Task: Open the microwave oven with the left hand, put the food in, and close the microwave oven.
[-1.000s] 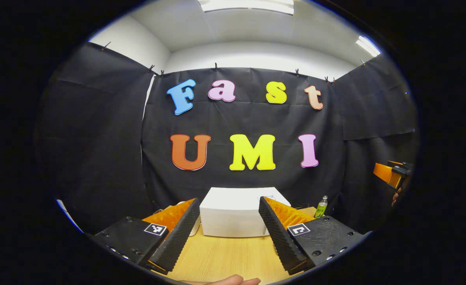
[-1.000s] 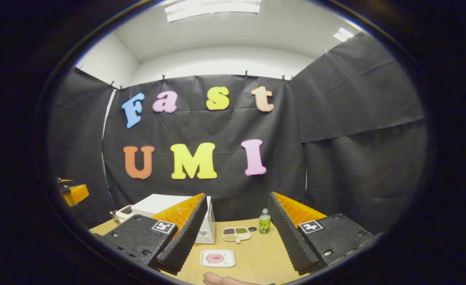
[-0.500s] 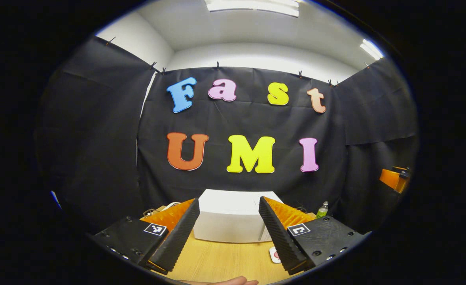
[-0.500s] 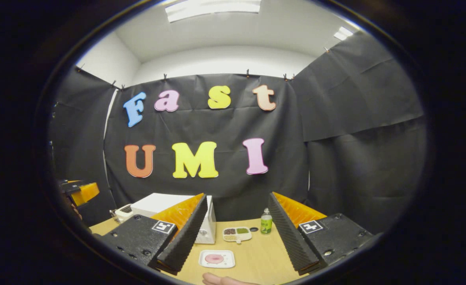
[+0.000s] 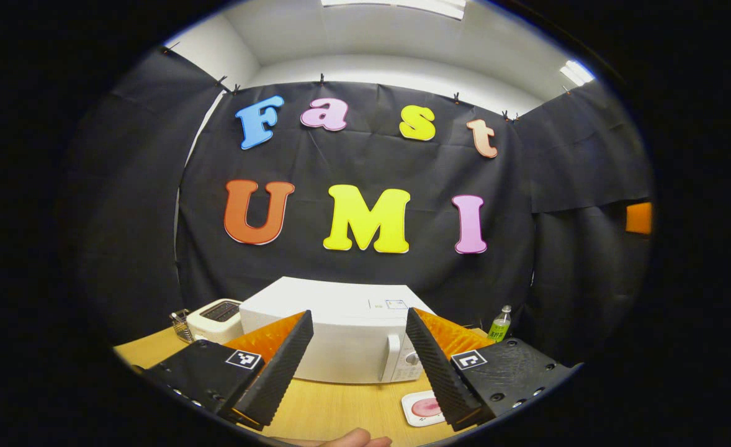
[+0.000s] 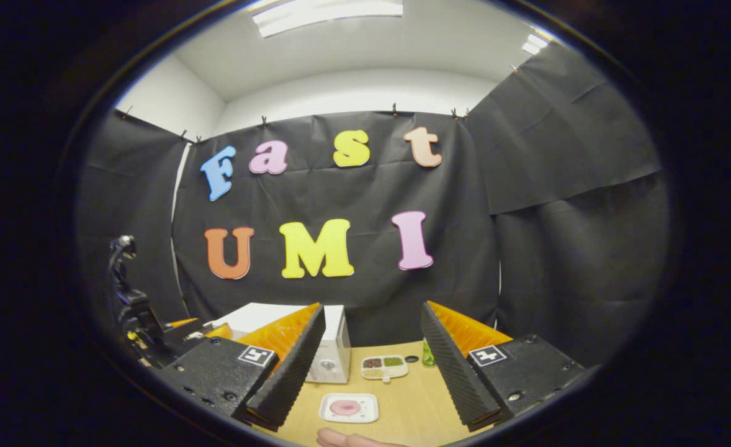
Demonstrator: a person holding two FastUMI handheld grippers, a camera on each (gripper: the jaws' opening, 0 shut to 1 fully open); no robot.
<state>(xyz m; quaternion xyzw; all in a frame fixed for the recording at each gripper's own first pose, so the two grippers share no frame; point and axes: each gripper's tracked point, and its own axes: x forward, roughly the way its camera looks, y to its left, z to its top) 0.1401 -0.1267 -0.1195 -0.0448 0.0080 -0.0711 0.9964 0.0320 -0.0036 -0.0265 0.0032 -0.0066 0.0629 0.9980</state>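
Observation:
The white microwave (image 5: 334, 329) stands shut on the wooden table (image 5: 334, 410), its handle (image 5: 392, 357) and knob on the right of the front. My left gripper (image 5: 359, 312) hovers open in front of it, apart, with nothing between its fingers. A white plate with pink food (image 5: 424, 408) lies at the microwave's front right. In the right gripper view the same plate (image 6: 348, 408) lies on the table below my open, empty right gripper (image 6: 372, 305). The microwave (image 6: 337, 347) stands left of it, half hidden by a finger. The left gripper's body (image 6: 136, 316) shows at far left.
A white toaster (image 5: 216, 316) sits left of the microwave. A green bottle (image 5: 499, 324) stands at the back right. A divided dish of grains (image 6: 384, 366) and a small dark disc (image 6: 411, 359) lie behind the plate. A hand (image 6: 340, 437) shows at the bottom edge.
The left gripper has moved nearer the microwave, whose front, handle and the toaster now show. In the right gripper view the left gripper has advanced at far left. Both grippers stay open.

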